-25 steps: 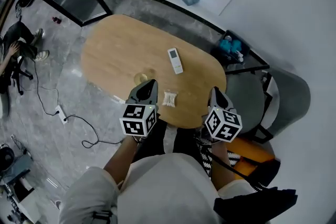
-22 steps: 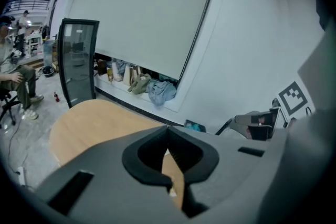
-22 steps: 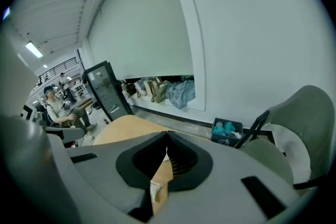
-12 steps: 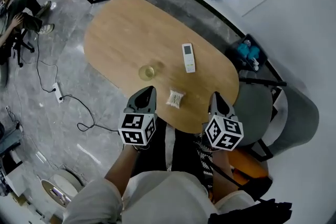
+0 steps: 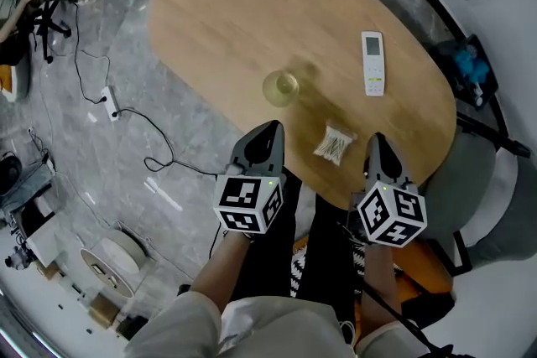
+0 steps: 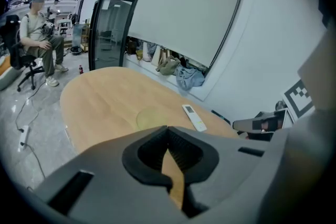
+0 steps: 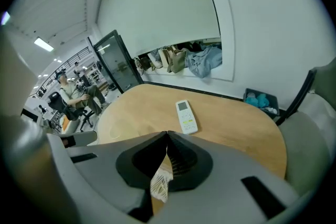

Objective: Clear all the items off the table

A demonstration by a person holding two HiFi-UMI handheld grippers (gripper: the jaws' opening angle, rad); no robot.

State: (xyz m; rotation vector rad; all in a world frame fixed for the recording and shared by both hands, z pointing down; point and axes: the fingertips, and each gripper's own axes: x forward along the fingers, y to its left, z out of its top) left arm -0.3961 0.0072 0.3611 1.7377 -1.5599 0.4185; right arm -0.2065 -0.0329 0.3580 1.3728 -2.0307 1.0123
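Because the right gripper (image 7: 167, 135) is closed, its jaws half-hide the packet (image 7: 159, 184).

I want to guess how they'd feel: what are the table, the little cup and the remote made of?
Table: looks like wood or veneer, matte, with faint pale grain.
Cup: probably clear glass or plastic; the tabletop shows through.
Remote: likely smooth white hard plastic, with a small screen.

One table (image 5: 220, 12), one remote (image 5: 372, 63), one glass (image 5: 280, 88), one packet (image 5: 333, 145).
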